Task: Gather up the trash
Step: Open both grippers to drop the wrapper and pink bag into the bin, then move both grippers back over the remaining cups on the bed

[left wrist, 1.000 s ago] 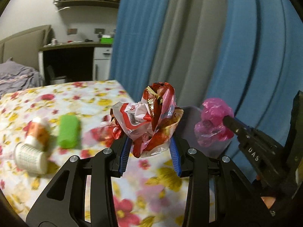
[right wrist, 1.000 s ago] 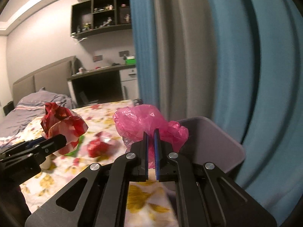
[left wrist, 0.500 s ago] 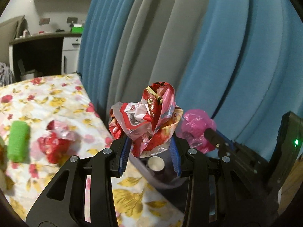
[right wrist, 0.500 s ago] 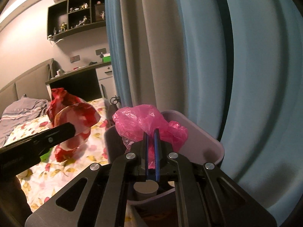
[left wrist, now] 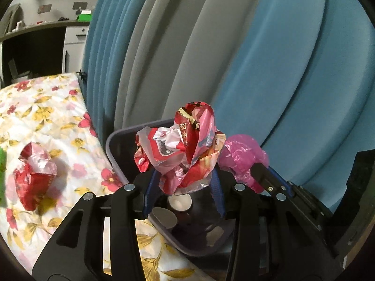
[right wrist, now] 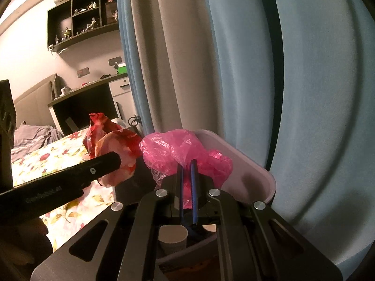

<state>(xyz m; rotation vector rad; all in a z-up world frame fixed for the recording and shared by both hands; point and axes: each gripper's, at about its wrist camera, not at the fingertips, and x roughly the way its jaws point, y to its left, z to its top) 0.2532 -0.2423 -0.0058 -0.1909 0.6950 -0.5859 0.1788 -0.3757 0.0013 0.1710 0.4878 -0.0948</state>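
Note:
My left gripper (left wrist: 184, 175) is shut on a crumpled red and white wrapper (left wrist: 182, 145) and holds it above the open grey trash bin (left wrist: 112, 149). My right gripper (right wrist: 186, 164) is shut on a crumpled pink plastic bag (right wrist: 178, 149) and holds it above the same bin (right wrist: 248, 164). The pink bag (left wrist: 241, 161) and right gripper (left wrist: 262, 173) show right of the wrapper in the left wrist view. The wrapper (right wrist: 110, 140) and a left gripper finger (right wrist: 70, 178) show at left in the right wrist view. Paper cups (left wrist: 180, 202) lie inside the bin.
Another red and white wrapper (left wrist: 32, 175) lies on the floral bedspread (left wrist: 46, 117) left of the bin. A green object (left wrist: 1, 164) is at the left edge. Blue and grey curtains (left wrist: 234, 58) hang right behind the bin. A desk (right wrist: 93, 98) stands far back.
Both grippers have moved right, from over the bed to above the bin, each still holding its trash. The bin's inside with cups has come into view.

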